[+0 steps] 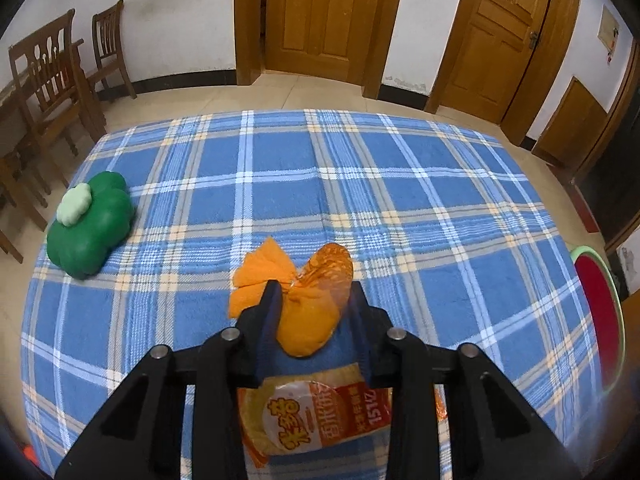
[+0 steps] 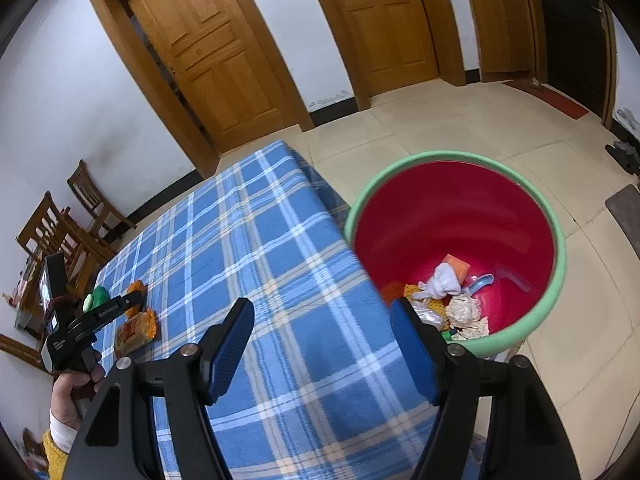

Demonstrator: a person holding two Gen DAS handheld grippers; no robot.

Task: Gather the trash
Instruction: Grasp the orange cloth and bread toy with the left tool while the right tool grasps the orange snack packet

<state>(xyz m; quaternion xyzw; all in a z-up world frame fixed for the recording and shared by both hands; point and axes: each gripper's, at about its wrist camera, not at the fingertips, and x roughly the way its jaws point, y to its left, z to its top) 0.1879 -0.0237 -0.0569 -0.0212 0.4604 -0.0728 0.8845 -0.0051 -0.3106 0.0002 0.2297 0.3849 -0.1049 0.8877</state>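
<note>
My left gripper (image 1: 314,292) has its jaws close around a crumpled orange wrapper (image 1: 312,312) on the blue plaid table (image 1: 400,208); the grip looks shut on it. A flat snack packet (image 1: 316,420) lies under the gripper. From the right wrist view the left gripper (image 2: 134,300) sits by the orange wrapper (image 2: 134,290) and the packet (image 2: 134,334). My right gripper (image 2: 322,332) is open and empty over the table edge, beside a red bin with a green rim (image 2: 556,280) holding several pieces of trash (image 2: 448,292).
A green flower-shaped cushion (image 1: 90,228) lies at the table's left side. Wooden chairs (image 1: 52,80) stand left of the table. Two wooden doors (image 1: 324,16) are in the far wall. The bin's rim (image 1: 600,312) shows at the table's right.
</note>
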